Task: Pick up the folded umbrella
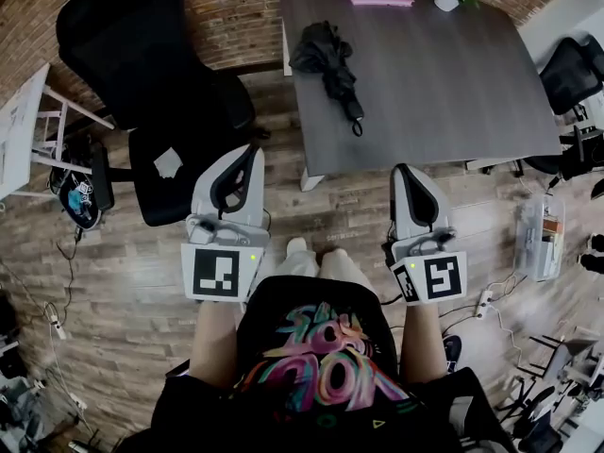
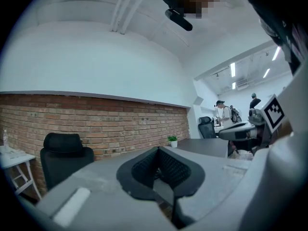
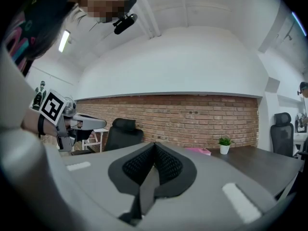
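Grey matte table (image 1: 453,92) bears crumpled black folded umbrella (image 1: 328,59).

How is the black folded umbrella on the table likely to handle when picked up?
The umbrella looks loosely bundled, so its fabric would probably sag and shift. Its narrow handle end seems stiffer, likely the surer grip. Crumpled folds should keep it from rolling.

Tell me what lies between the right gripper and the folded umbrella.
In the head view, only the near edge of the table and its bare top separate the right gripper from the folded umbrella; nothing else lies there.
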A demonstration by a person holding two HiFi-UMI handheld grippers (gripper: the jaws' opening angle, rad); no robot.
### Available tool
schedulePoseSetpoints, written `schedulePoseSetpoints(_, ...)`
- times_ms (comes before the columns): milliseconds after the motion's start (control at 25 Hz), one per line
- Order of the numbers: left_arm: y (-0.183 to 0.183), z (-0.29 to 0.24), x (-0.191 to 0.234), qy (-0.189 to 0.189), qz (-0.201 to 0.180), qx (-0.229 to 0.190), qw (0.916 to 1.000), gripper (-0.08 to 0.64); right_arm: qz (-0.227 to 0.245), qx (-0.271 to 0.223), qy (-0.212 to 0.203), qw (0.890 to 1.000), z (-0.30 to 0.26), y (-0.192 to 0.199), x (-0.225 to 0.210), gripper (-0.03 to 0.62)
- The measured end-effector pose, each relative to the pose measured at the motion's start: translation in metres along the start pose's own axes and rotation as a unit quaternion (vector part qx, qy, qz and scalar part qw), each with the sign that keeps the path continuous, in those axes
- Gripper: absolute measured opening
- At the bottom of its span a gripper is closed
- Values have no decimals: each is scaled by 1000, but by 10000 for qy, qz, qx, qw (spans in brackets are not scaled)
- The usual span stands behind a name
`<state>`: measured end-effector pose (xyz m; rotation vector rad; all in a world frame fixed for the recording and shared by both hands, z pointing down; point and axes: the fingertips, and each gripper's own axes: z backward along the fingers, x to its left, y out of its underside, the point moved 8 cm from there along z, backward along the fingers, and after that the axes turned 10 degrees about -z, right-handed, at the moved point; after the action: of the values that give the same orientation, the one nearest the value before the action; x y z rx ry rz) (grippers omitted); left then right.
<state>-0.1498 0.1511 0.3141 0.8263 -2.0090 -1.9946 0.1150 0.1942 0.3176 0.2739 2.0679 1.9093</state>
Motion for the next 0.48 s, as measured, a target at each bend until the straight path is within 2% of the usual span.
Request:
schedulePoseSetpoints(240,10,-5,5,-71,85,70,9999,2,7,115,16,9999,-10,4,-5,0)
schedulePoseSetpoints(480,9,-26,14,-330,40,29,9994,2,-36,126,-205,9997,-36,9,-21,0)
